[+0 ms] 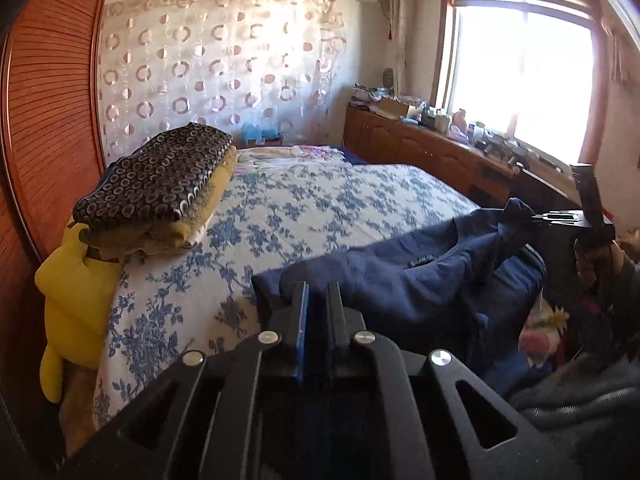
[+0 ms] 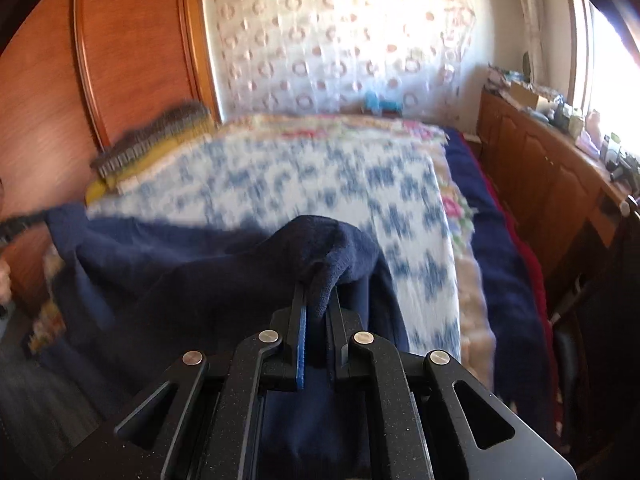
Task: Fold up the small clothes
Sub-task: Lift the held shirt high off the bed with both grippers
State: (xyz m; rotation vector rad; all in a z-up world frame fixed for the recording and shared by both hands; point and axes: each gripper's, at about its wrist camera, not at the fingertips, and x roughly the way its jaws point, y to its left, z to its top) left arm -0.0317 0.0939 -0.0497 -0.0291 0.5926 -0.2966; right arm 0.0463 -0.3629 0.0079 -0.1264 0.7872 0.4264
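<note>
Left hand-held gripper [image 1: 316,296] clamped on navy garment [image 1: 400,280], right hand-held gripper [image 2: 318,292] likely pinching it too

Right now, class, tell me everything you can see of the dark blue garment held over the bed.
The dark blue garment looks like soft knitted fabric, with a small label near an opening. It hangs slack and creased, stretched between the left hand-held gripper and the right hand-held gripper, each shut on a bunched part of the cloth. It spans the near end of the blue-flowered bedspread; whether it touches it is unclear.
</note>
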